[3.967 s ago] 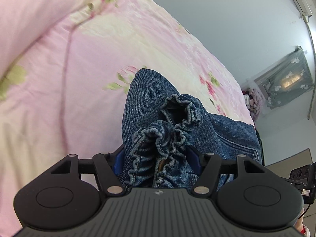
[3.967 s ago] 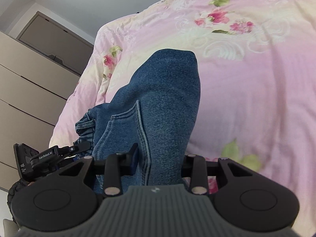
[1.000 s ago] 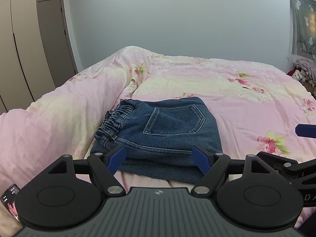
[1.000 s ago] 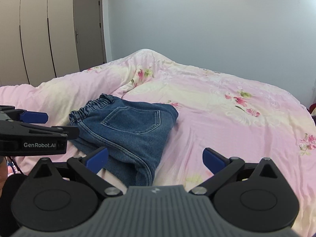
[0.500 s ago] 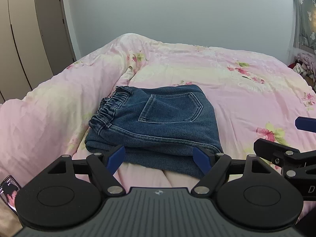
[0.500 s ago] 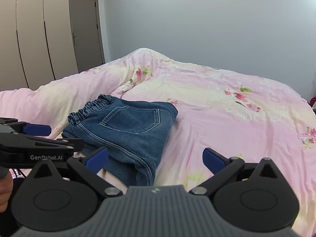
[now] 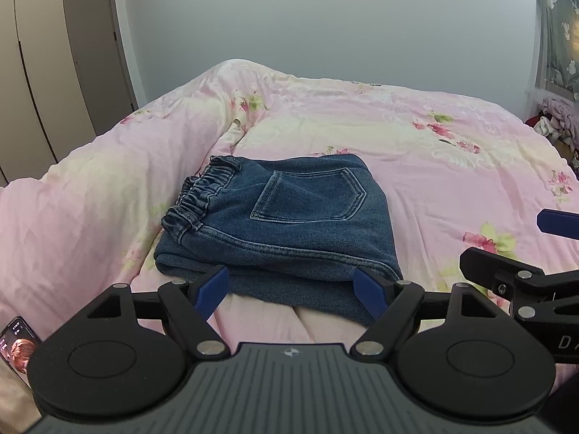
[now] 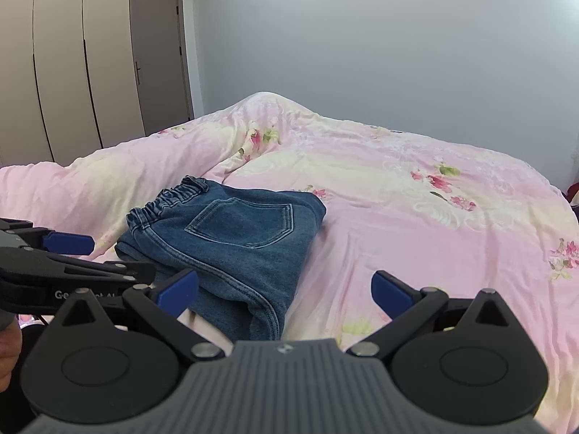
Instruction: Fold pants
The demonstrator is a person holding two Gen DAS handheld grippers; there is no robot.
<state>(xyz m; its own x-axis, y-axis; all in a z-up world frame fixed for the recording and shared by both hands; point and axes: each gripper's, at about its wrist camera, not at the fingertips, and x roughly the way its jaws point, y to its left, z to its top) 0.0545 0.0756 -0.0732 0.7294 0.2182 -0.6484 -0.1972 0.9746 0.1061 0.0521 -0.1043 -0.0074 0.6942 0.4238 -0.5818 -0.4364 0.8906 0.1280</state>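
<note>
Pants [image 7: 289, 217] folded, flat on bed [image 7: 434, 166], mid-frame. Left claw [image 7: 293, 289] wide, empty, lower centre. Right claw [image 8: 286, 289] wide, empty, clear of denim.

Lying folded on the pink floral duvet [image 7: 434, 166], denim pants [image 7: 289, 213] blocking the near middle. Leaving bare bedding open to the right and beyond. Bulging up on the left, a duvet ridge [image 7: 90, 195]. Crowding the near right edge, right gripper [image 7: 542, 246], spread wide.
</note>
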